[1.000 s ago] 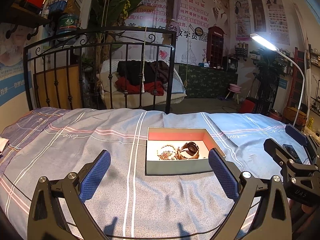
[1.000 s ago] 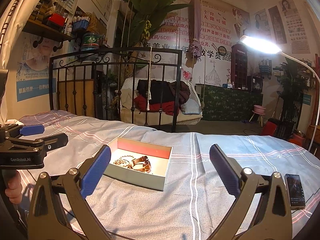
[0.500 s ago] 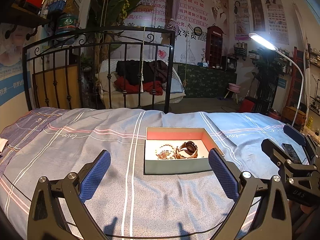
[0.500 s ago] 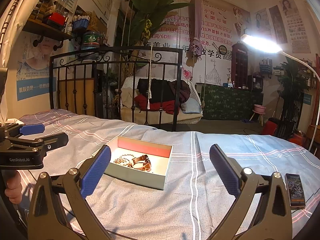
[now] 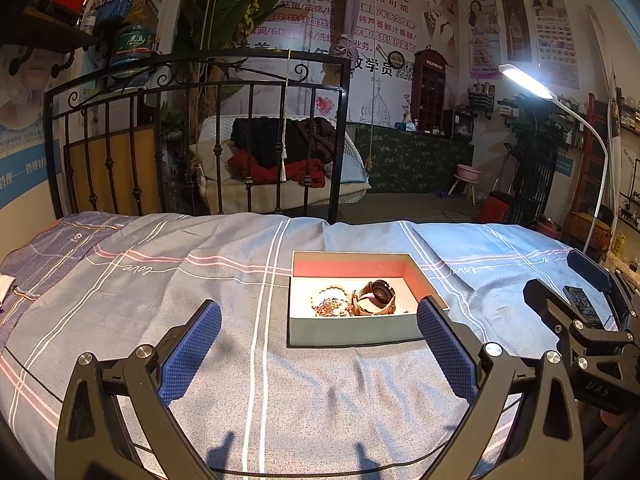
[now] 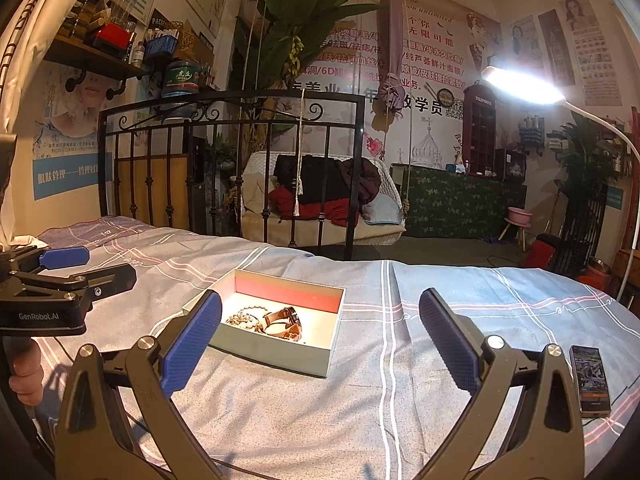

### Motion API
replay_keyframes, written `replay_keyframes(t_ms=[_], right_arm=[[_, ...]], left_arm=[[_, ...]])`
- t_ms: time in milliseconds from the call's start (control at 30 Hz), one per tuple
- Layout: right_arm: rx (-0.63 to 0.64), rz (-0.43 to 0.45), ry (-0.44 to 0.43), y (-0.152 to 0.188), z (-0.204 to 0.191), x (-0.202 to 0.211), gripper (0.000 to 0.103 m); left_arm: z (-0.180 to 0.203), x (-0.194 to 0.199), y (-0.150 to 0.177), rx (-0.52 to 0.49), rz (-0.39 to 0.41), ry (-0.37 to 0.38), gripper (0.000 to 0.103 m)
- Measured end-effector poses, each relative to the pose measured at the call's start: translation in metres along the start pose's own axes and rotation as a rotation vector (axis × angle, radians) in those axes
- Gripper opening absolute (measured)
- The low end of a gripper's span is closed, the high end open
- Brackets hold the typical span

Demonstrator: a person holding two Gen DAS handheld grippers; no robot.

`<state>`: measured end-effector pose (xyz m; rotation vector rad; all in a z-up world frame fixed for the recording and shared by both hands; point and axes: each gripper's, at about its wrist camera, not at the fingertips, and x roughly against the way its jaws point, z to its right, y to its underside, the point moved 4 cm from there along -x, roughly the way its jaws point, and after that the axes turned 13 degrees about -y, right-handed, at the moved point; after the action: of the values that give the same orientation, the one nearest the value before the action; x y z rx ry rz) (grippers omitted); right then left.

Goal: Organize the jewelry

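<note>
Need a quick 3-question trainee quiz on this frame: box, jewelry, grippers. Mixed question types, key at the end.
1. True or false: the watch lies inside the open box.
2. Multiple choice: the phone lies on the bedspread
A. inside the box
B. left of the box
C. right of the box, apart from it
3. Fill in: the left gripper and right gripper both have their jaws ____ and hold nothing.

Key: 1 true; 2 C; 3 open. The beaded bracelets lie in the box beside the watch.
</note>
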<state>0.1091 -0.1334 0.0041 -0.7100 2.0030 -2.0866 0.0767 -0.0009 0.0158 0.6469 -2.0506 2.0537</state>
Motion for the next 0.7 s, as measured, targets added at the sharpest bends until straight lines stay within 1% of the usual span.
replay_keyframes(t_ms=[400,667,700], right_arm=[[0.0,-0.003,-0.001,0.0008,0.0009,-0.001,0.097],[0.002,-0.004,-0.001,0.0019,0.0007,-0.0017,0.097],[0.002,-0.004,-0.001,0.0015,0.0006,-0.0019,0.097]], left_arm=[[0.0004,-0.0011,0.0004,-0.002,-0.002,0.0,0.096],[0.0013,-0.0026,0.0004,0.002,-0.008,0.028,0.096],[0.0002,-0.0028,-0.0001,0.006,-0.006,0.022,0.096]])
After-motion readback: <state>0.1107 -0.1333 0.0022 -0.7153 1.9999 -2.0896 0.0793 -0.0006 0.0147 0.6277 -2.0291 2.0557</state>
